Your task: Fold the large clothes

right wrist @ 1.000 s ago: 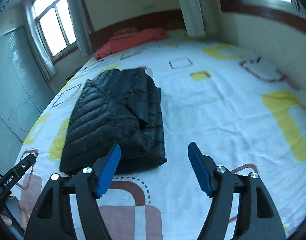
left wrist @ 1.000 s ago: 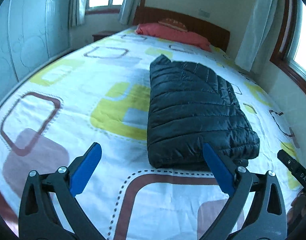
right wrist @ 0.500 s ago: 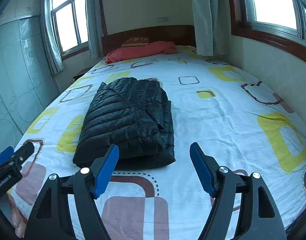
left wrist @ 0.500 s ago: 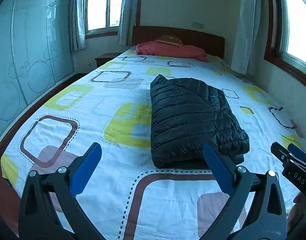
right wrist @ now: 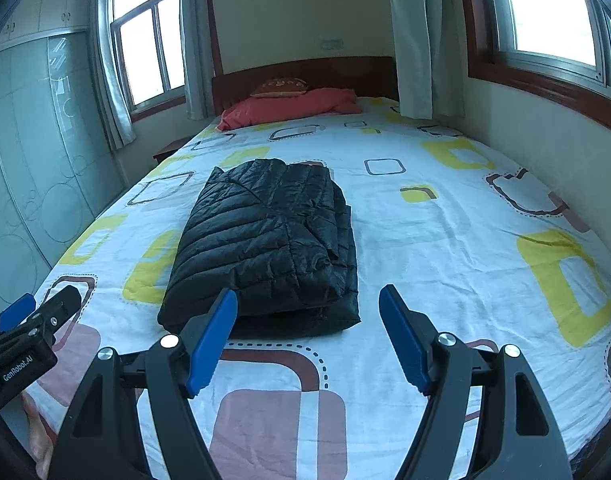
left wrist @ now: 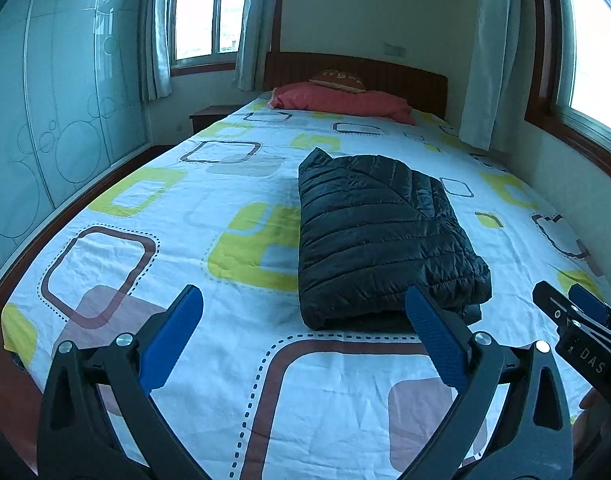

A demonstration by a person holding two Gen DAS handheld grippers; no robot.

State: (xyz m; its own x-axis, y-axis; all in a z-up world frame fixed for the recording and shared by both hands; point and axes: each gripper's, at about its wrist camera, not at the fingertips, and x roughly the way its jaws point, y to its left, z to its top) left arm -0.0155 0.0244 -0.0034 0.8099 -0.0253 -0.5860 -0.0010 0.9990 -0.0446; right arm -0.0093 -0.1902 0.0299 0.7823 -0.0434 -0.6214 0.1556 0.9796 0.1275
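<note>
A black quilted puffer jacket [left wrist: 377, 232] lies folded into a thick rectangle on the bed [left wrist: 209, 344]; it also shows in the right wrist view [right wrist: 265, 248]. My left gripper [left wrist: 305, 336] is open and empty, held back above the foot of the bed, short of the jacket. My right gripper [right wrist: 309, 336] is open and empty, also held back from the jacket's near edge. The right gripper shows at the right edge of the left wrist view [left wrist: 577, 320]; the left gripper shows at the left edge of the right wrist view [right wrist: 29, 320].
The bed has a white sheet with yellow and brown squares [right wrist: 465, 240]. A red pillow [left wrist: 341, 102] lies at the wooden headboard [left wrist: 361, 70]. A glass wardrobe [left wrist: 45, 120] stands on the left, a wall with windows [right wrist: 545, 120] on the right.
Both grippers have pulled back and risen away from the jacket, so more of the bed and room shows. The jacket has stayed folded in place.
</note>
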